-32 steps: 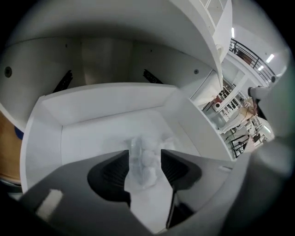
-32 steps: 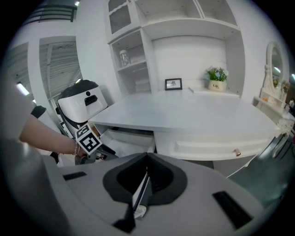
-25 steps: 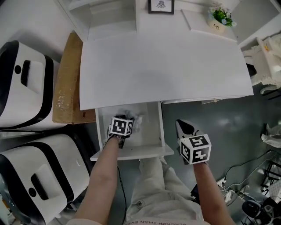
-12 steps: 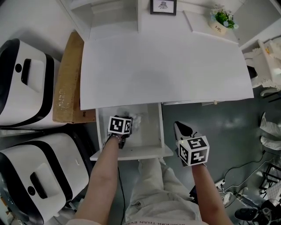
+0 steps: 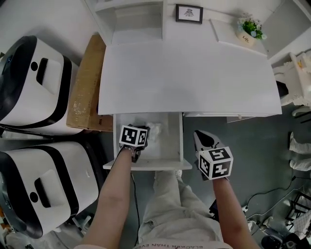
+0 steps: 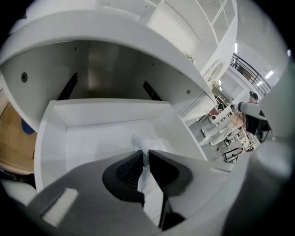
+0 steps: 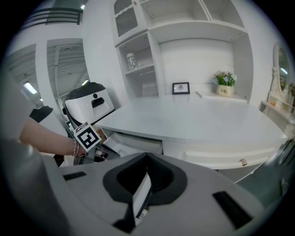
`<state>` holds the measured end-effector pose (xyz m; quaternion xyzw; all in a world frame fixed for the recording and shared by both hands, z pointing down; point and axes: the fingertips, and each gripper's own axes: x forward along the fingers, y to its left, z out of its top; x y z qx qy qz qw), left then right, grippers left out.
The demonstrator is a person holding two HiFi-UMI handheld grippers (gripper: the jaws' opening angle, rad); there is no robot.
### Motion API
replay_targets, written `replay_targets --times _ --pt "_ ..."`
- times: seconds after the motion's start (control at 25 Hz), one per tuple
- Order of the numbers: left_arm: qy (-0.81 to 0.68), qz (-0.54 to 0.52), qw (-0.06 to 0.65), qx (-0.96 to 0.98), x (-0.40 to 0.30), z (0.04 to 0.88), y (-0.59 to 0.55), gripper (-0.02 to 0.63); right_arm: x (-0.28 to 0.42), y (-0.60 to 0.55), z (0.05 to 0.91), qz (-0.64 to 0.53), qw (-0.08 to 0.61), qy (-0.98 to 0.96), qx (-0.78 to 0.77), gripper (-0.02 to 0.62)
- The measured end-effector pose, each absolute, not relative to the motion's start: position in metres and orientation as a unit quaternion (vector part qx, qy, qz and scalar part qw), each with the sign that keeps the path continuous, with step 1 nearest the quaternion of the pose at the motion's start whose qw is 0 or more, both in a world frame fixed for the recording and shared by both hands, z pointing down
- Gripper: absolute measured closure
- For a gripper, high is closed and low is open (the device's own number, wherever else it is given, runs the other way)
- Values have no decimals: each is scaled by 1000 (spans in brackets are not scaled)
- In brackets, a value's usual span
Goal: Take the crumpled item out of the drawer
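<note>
The white drawer (image 5: 179, 141) under the desk stands pulled out. My left gripper (image 5: 144, 132) reaches down into it, and its jaws have just been closing with the crumpled item between them. In the left gripper view the pads of the left gripper (image 6: 145, 155) pinch the crumpled item (image 6: 152, 144), a white crinkled wad, above the drawer (image 6: 51, 138) floor. From the head view the crumpled item (image 5: 155, 132) shows just past the marker cube. My right gripper (image 5: 199, 138) hangs outside the drawer on its right, jaws together and empty. The right gripper (image 7: 146, 156) looks across at the left gripper (image 7: 81, 152).
A white desk top (image 5: 189, 78) overhangs the drawer's back. A cardboard box (image 5: 87, 92) leans left of the desk, beside two white-and-black machines (image 5: 29, 82). A picture frame (image 5: 189, 13) and a small potted plant (image 5: 251, 29) stand at the desk's rear. The person's legs are under the drawer front.
The left gripper has risen a little inside the drawer with the white wad at its tip. The right gripper has barely shifted. The head view has tilted slightly.
</note>
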<state>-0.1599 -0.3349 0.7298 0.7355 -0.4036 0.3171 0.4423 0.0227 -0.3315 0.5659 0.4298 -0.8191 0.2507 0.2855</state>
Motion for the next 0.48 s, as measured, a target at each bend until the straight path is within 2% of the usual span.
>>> replay_targets --times 0.48 --pt "-430 289 409 751 -162 664 -331 554 8 -337 527 205 277 -848 403 589"
